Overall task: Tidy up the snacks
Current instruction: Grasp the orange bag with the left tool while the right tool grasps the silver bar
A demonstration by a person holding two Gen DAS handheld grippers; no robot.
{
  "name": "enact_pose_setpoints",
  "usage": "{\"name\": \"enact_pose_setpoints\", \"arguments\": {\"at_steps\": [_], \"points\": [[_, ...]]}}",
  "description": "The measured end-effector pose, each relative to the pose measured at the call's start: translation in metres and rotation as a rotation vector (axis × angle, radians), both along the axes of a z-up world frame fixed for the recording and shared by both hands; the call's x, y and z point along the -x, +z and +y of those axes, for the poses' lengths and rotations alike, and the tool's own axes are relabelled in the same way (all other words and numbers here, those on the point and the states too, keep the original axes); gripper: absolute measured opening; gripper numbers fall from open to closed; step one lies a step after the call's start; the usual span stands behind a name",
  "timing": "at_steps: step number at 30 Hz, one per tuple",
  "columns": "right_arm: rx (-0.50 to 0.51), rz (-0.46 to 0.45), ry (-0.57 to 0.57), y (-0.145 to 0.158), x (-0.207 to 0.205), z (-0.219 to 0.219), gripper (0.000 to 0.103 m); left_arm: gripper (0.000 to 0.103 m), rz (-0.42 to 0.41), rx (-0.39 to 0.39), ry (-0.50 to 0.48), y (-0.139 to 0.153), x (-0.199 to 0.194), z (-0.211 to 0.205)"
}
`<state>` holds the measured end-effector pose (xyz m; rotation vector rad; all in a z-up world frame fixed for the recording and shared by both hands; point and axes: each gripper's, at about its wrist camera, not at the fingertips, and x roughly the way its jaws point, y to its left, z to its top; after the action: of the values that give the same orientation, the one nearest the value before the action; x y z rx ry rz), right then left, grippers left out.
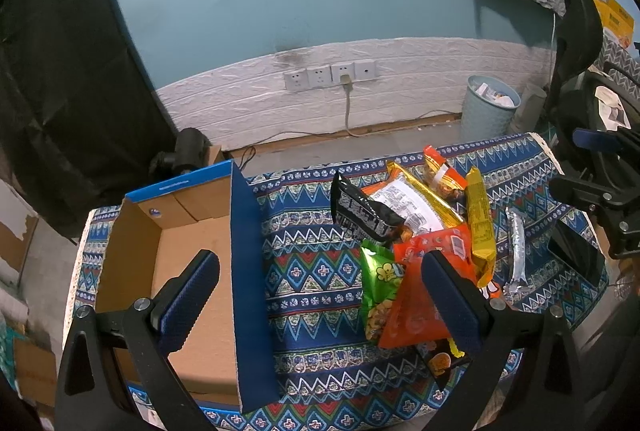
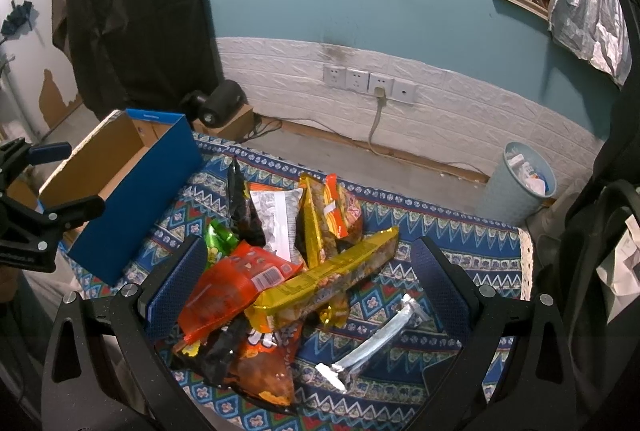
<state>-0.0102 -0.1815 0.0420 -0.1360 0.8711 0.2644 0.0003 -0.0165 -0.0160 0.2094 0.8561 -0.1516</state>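
Zero snacks boxed: cardboard box [image 1: 188, 271] empty, snack pile [image 2: 288, 263] untouched. Left gripper [image 1: 320, 295], right gripper [image 2: 306, 287] both spread, empty. Next: pinch one packet.

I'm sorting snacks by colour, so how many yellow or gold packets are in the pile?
2 that I can see: a long yellow packet lying across the front of the pile, and a gold-edged packet standing behind it. Others may be buried underneath.
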Motion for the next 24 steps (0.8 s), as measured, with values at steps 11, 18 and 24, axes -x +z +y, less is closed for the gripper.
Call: {"name": "enact_pose_setpoints", "arguments": {"at_steps": [11,18,24], "points": [[0.001,0.017,-0.024,-0.005,-0.003,-0.014,0.1,0.102,0.044,0.026,-0.017,-0.007,-0.008,-0.009],[0.007,0.026,-0.046,-0.008,-0.002,-0.023,0.1,0.102,0.117,0.035,-0.048,-0.023,-0.017,-0.023],[0.025,0.071,-0.08,-0.021,-0.004,-0.037,0.1,0.102,0.219,0.061,-0.093,-0.045,-0.026,-0.044]]}}
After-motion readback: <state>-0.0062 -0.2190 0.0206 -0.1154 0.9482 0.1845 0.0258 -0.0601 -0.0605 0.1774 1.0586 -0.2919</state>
